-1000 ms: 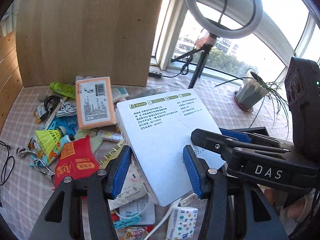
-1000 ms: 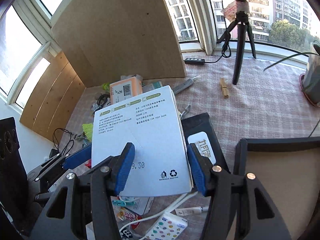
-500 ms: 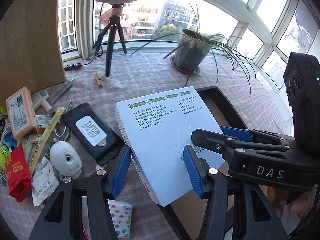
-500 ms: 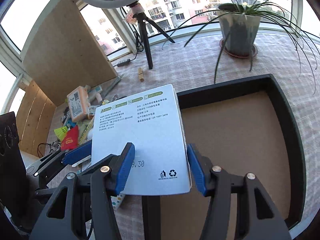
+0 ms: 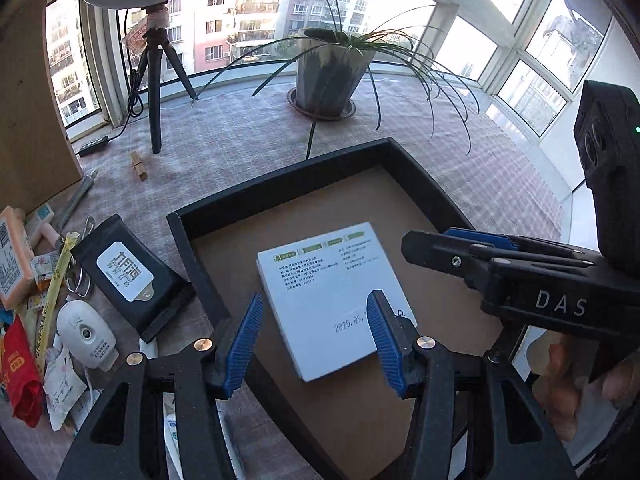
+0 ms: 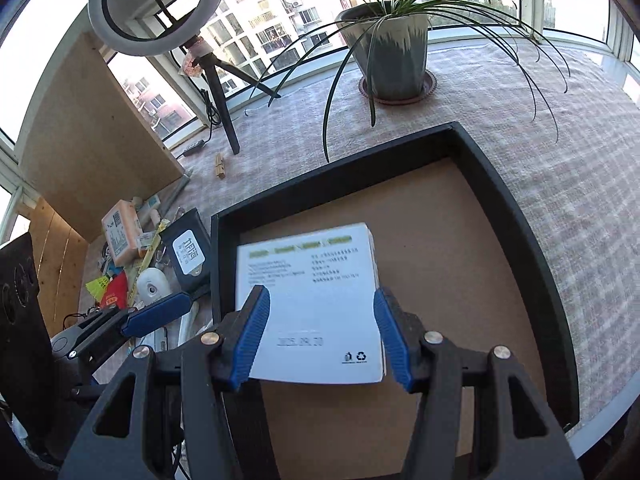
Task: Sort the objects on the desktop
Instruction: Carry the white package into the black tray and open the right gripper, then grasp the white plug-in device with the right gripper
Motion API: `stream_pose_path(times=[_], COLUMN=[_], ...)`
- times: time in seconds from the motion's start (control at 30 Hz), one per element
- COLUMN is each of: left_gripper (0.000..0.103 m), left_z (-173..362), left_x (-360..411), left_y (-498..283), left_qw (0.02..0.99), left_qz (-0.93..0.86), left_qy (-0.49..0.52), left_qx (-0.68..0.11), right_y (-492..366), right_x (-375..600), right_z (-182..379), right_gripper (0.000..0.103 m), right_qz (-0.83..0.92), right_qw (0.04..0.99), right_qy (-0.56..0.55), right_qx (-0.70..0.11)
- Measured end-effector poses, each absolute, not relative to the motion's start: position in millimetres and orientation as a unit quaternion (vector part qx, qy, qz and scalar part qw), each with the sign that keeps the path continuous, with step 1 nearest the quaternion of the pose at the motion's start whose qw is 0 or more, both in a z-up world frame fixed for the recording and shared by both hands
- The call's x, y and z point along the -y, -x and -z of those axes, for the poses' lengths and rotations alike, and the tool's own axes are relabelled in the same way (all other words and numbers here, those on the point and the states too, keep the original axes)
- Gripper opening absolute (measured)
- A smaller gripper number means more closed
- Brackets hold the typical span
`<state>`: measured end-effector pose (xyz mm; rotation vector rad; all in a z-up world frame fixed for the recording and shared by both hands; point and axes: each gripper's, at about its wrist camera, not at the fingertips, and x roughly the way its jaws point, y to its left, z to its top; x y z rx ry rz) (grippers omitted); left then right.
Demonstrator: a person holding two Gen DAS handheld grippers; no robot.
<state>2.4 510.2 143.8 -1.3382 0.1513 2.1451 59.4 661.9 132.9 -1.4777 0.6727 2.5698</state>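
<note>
A white box with printed text (image 5: 332,300) lies low inside the black tray (image 5: 280,184) with a brown floor, near the tray's left wall. In the right wrist view the white box (image 6: 316,300) is blurred while the tray (image 6: 520,240) is sharp. My left gripper (image 5: 314,344) hovers above the box with its jaws half apart, and its blue pads do not press the box. My right gripper (image 6: 320,340) stands the same way above it. Each gripper also shows in the other's view, off to the side of the box and clear of its edges.
Left of the tray lie a black pouch (image 5: 128,280), a white device (image 5: 86,334), an orange pack (image 6: 120,236) and several small packets. A potted plant (image 5: 328,76) and a ring-light tripod (image 5: 154,92) stand behind. A hand (image 5: 568,380) holds the right gripper.
Both grippers carried the box rightward from over the clutter to over the tray. The box, large and close between them before, now sits smaller and lower in the tray, free of both.
</note>
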Motion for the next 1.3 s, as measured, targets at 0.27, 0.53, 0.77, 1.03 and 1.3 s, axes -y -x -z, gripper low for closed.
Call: stream_pose_path(times=[0.27,0.53,0.77,1.03,1.3], left_gripper=[0.051,0.051,0.051,0.051,0.053], left_z=[-142.3,-129.2,-99.5,-116.0,-173.4], left_x=[-450.8,-366.5,-313.9,-268.7,-231.8], left_y=[22.6,44.2,59.7,59.0,38.6], left_qw=[0.243,0.164,0.125,0.113,0.098], left_qz=[-0.825,-0.843,-0.835,-0.829,-0.847], left_qy=[0.510,0.512,0.533,0.544,0.521], left_qx=[-0.026,0.011,0.045,0.070,0.047], right_y=[-36.5,5.3,51.4,71.4,71.4], right_x=[-622.0,-559.9,-502.4,-459.6,-457.7], right_z=[-135.1,-124.2,-96.6,-81.8,-111.6], right_gripper=[0.054,0.054,0.054,0.054,0.054], right_qz=[-0.847,-0.838,-0.806,-0.786,-0.802], right_qw=[-0.007,-0.080,-0.142,-0.174,-0.178], right_qy=[0.491,0.505,0.543,0.569,0.557], right_qx=[-0.201,-0.188,-0.189,-0.171,-0.122])
